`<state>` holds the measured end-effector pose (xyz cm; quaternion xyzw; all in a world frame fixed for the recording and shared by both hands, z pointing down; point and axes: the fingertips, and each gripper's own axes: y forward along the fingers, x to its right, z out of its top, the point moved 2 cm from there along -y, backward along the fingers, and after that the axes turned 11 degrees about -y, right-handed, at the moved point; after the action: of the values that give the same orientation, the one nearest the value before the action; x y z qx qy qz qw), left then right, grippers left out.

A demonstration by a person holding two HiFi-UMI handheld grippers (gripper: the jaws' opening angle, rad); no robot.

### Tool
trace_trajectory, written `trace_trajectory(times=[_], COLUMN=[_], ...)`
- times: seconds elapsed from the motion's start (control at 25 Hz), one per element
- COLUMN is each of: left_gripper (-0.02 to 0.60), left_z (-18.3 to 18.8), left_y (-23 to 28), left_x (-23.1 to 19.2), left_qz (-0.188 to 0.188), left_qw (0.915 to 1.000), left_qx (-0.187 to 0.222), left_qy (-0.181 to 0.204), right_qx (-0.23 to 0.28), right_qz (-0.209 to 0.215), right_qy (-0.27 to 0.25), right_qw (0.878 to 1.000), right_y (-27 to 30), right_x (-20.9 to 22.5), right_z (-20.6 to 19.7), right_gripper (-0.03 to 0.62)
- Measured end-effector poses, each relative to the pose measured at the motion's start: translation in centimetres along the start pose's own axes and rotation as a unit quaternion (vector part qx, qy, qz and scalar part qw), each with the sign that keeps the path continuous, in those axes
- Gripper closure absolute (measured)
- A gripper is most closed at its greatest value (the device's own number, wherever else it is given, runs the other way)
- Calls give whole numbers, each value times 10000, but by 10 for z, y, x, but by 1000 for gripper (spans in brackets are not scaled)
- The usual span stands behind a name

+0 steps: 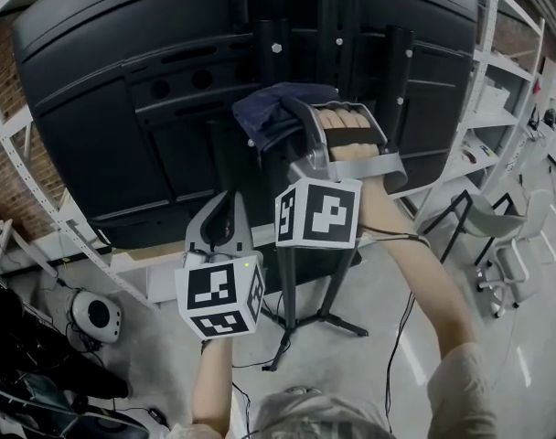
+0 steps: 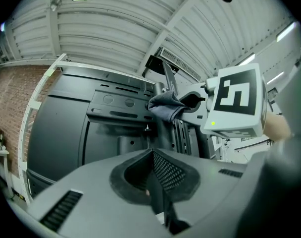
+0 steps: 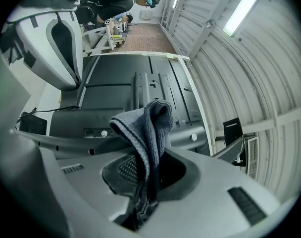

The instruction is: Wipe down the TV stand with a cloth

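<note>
Right gripper view: my right gripper (image 3: pixel 149 182) has its jaws clamped on the grey cloth (image 3: pixel 146 128). The cloth rises out of the pinch, folds over at its top and droops back on the left. Its long axis runs out along the jaws toward the TV stand (image 3: pixel 140 90) ahead. Head view puts the cloth high up, bunched at the stand's upright posts on the back of the black TV (image 1: pixel 113 108), with its loose end pointing left, away from my hand (image 1: pixel 347 140). Whether it touches the posts I cannot tell. My left gripper (image 2: pixel 155 192) is lower and apart from the cloth, its jaws pressed together with nothing between them.
</note>
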<state>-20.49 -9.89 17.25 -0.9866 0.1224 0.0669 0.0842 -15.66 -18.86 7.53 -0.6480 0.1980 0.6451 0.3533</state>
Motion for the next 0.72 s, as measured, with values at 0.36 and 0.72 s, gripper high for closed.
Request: trace_trajectory(times=[0.36, 0.72], left_gripper=[566, 566], left_z=[-6, -12], left_y=[9, 7], left_x=[9, 1], left_qz=[-56, 66], left_qw=[9999, 9999], left_qx=[-74, -108], left_qy=[-63, 3], right_qx=[52, 154], right_qz=[175, 478], right_qy=[199, 239], right_qw=[9996, 9985], right_y=[-6, -11], right_x=[-15, -51], right_z=[-4, 0], right_gripper=[537, 537])
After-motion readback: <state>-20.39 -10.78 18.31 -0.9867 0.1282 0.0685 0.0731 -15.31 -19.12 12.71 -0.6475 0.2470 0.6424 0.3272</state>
